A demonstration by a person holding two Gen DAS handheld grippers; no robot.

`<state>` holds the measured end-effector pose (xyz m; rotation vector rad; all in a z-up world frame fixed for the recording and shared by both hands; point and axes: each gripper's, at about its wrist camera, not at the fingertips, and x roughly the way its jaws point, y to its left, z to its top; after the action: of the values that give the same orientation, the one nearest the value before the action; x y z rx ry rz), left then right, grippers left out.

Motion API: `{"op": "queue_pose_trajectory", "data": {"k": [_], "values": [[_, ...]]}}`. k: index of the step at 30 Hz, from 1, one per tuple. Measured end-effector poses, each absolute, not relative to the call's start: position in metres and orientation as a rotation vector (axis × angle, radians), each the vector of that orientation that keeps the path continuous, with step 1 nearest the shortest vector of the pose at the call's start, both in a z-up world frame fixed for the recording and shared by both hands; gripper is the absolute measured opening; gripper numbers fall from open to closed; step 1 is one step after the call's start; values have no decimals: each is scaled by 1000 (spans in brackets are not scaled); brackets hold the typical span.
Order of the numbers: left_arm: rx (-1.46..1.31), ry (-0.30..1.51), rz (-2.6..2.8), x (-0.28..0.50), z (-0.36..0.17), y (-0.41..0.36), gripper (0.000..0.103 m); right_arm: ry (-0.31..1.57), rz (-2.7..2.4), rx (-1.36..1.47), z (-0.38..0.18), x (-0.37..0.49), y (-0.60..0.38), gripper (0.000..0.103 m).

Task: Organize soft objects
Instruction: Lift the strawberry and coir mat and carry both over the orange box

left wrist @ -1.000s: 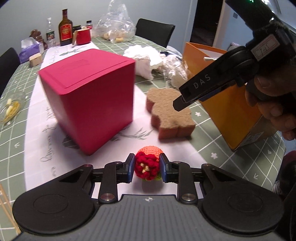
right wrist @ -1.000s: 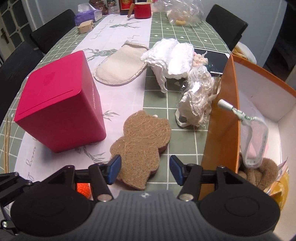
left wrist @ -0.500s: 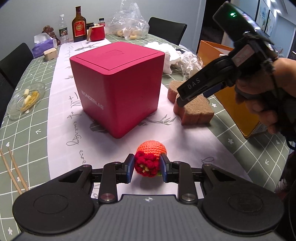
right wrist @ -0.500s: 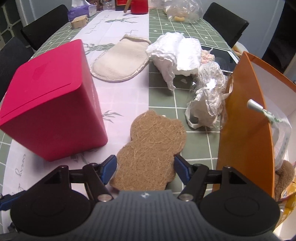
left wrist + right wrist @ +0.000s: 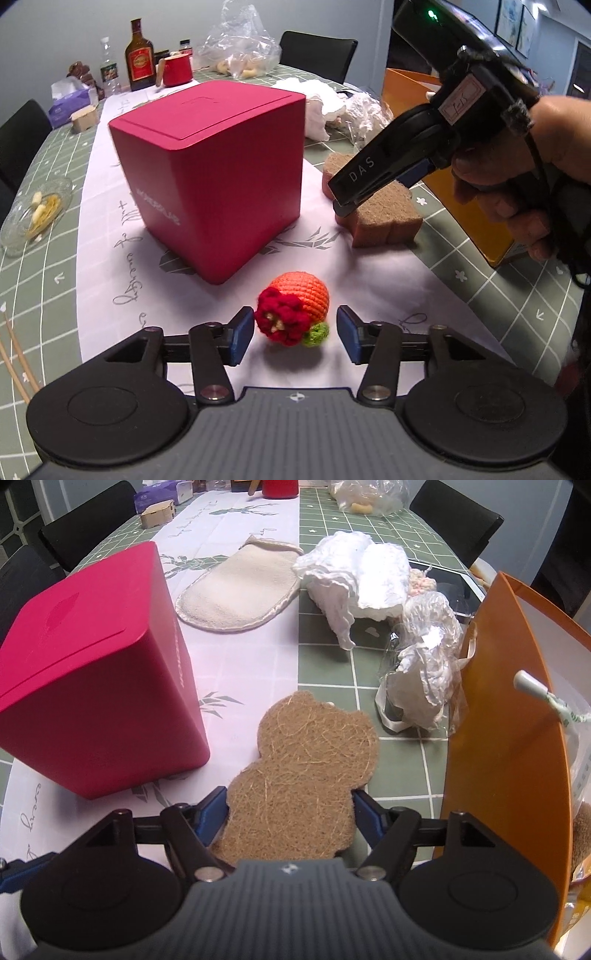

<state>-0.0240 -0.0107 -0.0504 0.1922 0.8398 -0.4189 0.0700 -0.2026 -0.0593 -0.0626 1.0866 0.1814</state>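
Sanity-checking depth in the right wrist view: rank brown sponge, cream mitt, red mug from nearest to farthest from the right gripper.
1. Brown sponge: between the right gripper fingers, which stand open around its near end.
2. Cream mitt: mid-table, left of centre, behind the red box.
3. Red mug: far end, top edge of view.

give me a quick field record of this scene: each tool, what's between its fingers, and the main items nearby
left tool: jaws opening, crocheted ball on the runner between them, right pad clear of it
right tool: open, straddling brown bear-shaped sponge
red box: lid shut, behind the ball
orange bag: open, right of the sponge
wash mitt: flat behind the box
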Motion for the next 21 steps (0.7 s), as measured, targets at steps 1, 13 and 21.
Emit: {"op": "queue_pose_trajectory", "data": {"k": [1, 13, 21], "values": [[198, 842, -420, -23, -51, -12, 60, 1089, 187, -63, -58, 69, -203, 71], [181, 845, -441, -12, -55, -20, 50, 1058, 256, -53, -39, 53, -215, 71], [125, 828, -460, -18, -39, -20, 50, 1012, 300, -28, -21, 45, -227, 71]]}}
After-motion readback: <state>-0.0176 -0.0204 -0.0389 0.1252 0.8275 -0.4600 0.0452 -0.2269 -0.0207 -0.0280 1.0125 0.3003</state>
